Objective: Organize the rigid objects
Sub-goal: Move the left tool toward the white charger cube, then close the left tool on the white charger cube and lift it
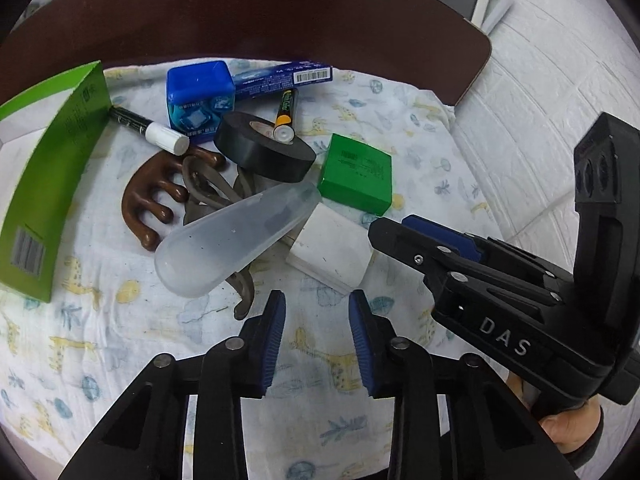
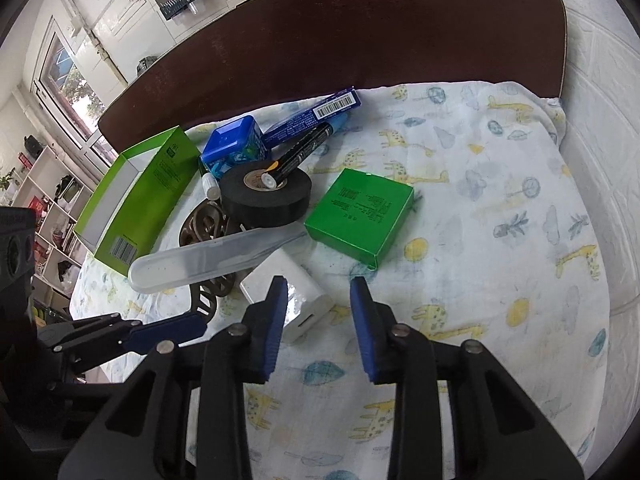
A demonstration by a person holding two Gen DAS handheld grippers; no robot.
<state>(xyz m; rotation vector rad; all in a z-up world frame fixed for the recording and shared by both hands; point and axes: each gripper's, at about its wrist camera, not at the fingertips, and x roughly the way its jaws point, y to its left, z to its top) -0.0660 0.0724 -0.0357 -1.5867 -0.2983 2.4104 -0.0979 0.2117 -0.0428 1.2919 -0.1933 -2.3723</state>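
A cluttered pile of small items sits on a white cloth [image 2: 460, 208] printed with yellow giraffes and blue leaves, in front of a dark brown curved board [image 2: 340, 32].

A roll of black tape [image 2: 266, 200] lies flat in the middle, with a black marker [image 2: 302, 152] resting across it, its white end over the roll's hole. Behind them are a glossy blue plastic box [image 2: 234, 152] and a long blue carton [image 2: 316, 114] with a barcode. A tall open light-green carton [image 2: 148, 196] stands at the left edge. A flat, square green box [image 2: 360, 216] lies to the right of the tape, apart from it.

A frosted, translucent plastic case [image 2: 216, 258], long and rounded, lies across the pile over brown looped pieces [image 2: 204, 224]. Its long axis runs from the near left toward the green box. A smooth white rectangular block [image 2: 290, 294] lies just beside its near end. A brown wooden claw-shaped piece [image 1: 156, 196] and a second marker with a white cap [image 1: 154, 130] lie nearby.

The left gripper [image 1: 317, 320] and right gripper [image 2: 319, 308] hover near the block, both with blue ribbed pads spread apart, holding nothing.
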